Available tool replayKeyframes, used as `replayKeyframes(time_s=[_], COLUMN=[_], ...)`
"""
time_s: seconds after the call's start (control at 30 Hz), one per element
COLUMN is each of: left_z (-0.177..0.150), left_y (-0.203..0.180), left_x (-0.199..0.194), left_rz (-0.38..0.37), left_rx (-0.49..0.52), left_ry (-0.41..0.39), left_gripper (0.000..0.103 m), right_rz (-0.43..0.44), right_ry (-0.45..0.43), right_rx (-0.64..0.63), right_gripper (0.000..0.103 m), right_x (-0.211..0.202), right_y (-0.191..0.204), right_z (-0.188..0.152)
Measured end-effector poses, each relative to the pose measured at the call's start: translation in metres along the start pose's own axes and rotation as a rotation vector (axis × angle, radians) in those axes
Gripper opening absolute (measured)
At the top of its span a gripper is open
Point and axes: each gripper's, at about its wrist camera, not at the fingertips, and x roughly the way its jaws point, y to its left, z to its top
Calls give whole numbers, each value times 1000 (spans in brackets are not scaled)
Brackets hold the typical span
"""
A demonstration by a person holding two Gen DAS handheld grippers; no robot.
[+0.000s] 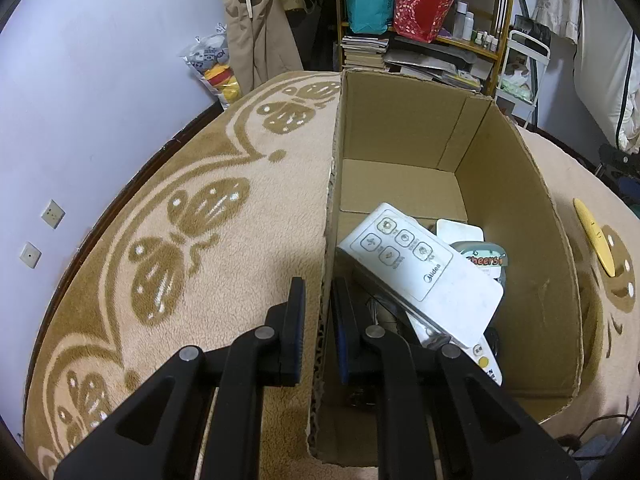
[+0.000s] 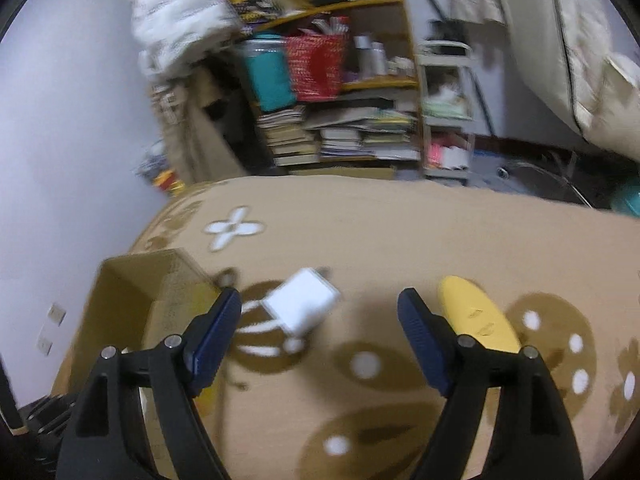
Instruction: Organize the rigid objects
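An open cardboard box (image 1: 516,208) stands on the patterned blanket. Inside lie a white Midea remote (image 1: 420,268), a second white remote (image 1: 486,360), a white block (image 1: 460,232) and a "Cheers" container (image 1: 486,258). My left gripper (image 1: 319,292) is shut on the box's left wall. My right gripper (image 2: 320,300) is open and empty above the blanket. A white charger block (image 2: 300,308) lies just beyond its fingers, a yellow oval object (image 2: 476,312) by its right finger. The yellow object also shows in the left wrist view (image 1: 594,236). The box (image 2: 136,300) is at the left.
A cluttered shelf (image 1: 424,20) with books, a teal bag and a red bag stands behind the bed. A lilac wall (image 1: 80,80) with sockets runs along the left. Hanging clothes (image 1: 256,32) and a bag of plush toys (image 1: 212,64) sit at the back.
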Motion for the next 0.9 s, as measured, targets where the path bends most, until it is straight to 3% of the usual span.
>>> replayKeyframes(time_s=[0.17,0.43,0.9], left_z=[1,1,-1], left_y=[0,-1,-4], left_x=[1,3,7], left_rz=[3,7,19], left_rx=[1,5,14], left_ry=[2,5,12], left_gripper=[13,13,13], right_rz=[-74,-189,-221], right_ry=[20,109,224], right_rx=[39,-55,29], right_gripper=[85,85,85], right_x=[17,48,83], right_y=[-34,-69,-124], right_z=[3,4,-18])
